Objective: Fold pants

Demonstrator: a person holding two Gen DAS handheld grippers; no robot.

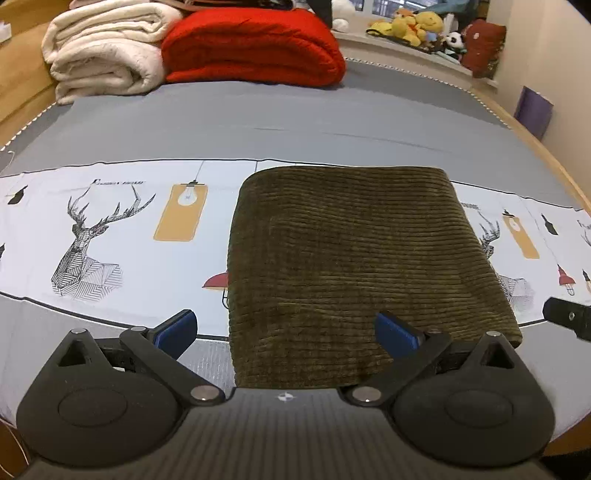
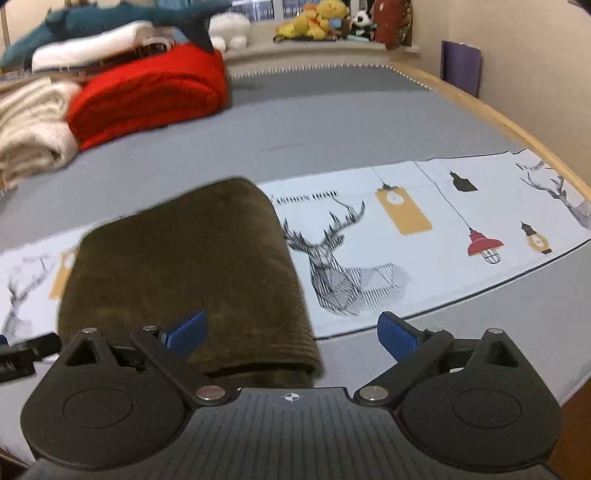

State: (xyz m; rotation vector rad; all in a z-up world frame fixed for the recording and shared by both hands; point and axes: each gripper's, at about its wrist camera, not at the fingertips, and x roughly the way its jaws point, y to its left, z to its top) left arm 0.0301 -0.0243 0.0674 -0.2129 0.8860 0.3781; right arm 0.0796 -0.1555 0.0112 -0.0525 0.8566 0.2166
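Left wrist view: the left gripper (image 1: 286,330) stands spread wide, nothing between its blue pads (image 1: 177,328). The pants (image 1: 365,266), olive-brown corduroy folded into a compact rectangle, lie flat on the bed (image 1: 295,122), centred just past the gripper towards 1 o'clock; the right-hand pad hangs over their near edge, but whether it touches the cloth I cannot tell. Beneath the pants runs a printed sheet strip (image 1: 110,229) with stags and lamps, crossing the frame from 9 to 3 o'clock. At 11 o'clock, at the far end of the bed, a cream blanket (image 1: 107,55) sits touching a red blanket (image 1: 255,48). Soft toys (image 1: 410,26) line a ledge at 1 o'clock. A black part of the other tool shows at 3 o'clock.

Right wrist view: the right gripper (image 2: 291,332) is likewise wide apart and holds nothing. The pants (image 2: 184,273) lie at 10 to 11 o'clock from it, their near right corner under the left-hand pad (image 2: 186,332). The printed sheet strip (image 2: 424,236) stretches away to 2 o'clock. This view is blurred on its left side; the red blanket (image 2: 151,92) appears at 11 o'clock.
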